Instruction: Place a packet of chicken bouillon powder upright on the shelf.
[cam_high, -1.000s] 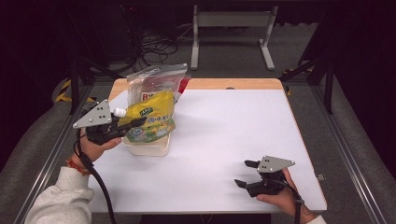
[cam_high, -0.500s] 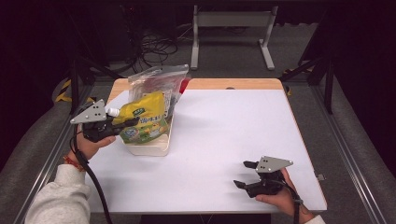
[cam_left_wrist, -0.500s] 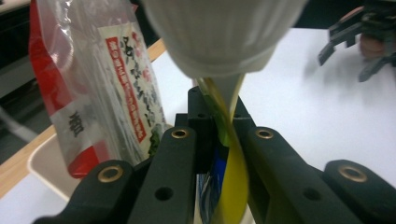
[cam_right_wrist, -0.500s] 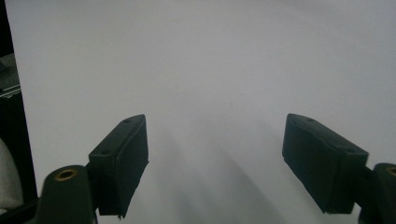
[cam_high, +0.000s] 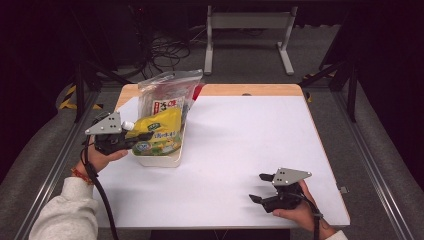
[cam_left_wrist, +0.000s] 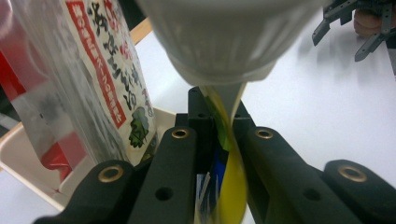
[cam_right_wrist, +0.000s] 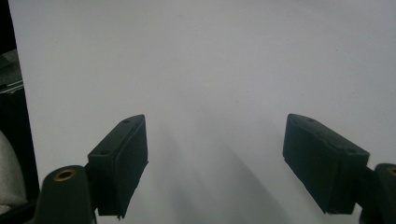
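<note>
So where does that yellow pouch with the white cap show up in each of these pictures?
High view: the yellow pouch lies at the left, over the white tray, pinched by the left gripper.
Left gripper view: its yellow edge sits between the black jaws, its white cap looming above.
Right gripper view: bare white table, no pouch.
Shared landmark: the clear printed bag.

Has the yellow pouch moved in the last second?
Yes. The yellow pouch, clamped in the left tool, has sunk lower into the tub.
</note>
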